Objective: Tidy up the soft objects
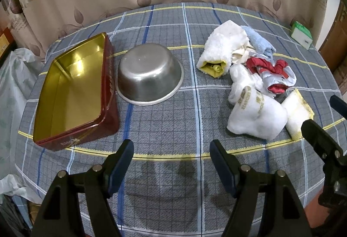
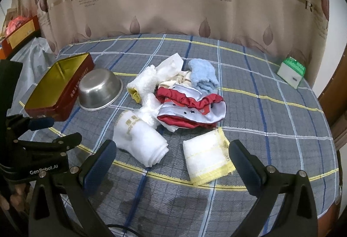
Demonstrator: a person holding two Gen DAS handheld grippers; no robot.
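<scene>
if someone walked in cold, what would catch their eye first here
Probably the jumble of soft things on the plaid tablecloth: white towels, a light blue cloth and a red and white garment heaped together. To its left, an open red tin box with a shiny gold inside stands beside an upside-down steel bowl.

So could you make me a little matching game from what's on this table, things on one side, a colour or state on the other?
Things:
1. tin box
2. steel bowl
3. folded towel
4. small fluffy cloth

Descriptions:
A. light blue
B. upside down
C. white with yellow edging
D. red outside, gold inside, open

Pairs: 1-D, 2-B, 3-C, 4-A
</scene>
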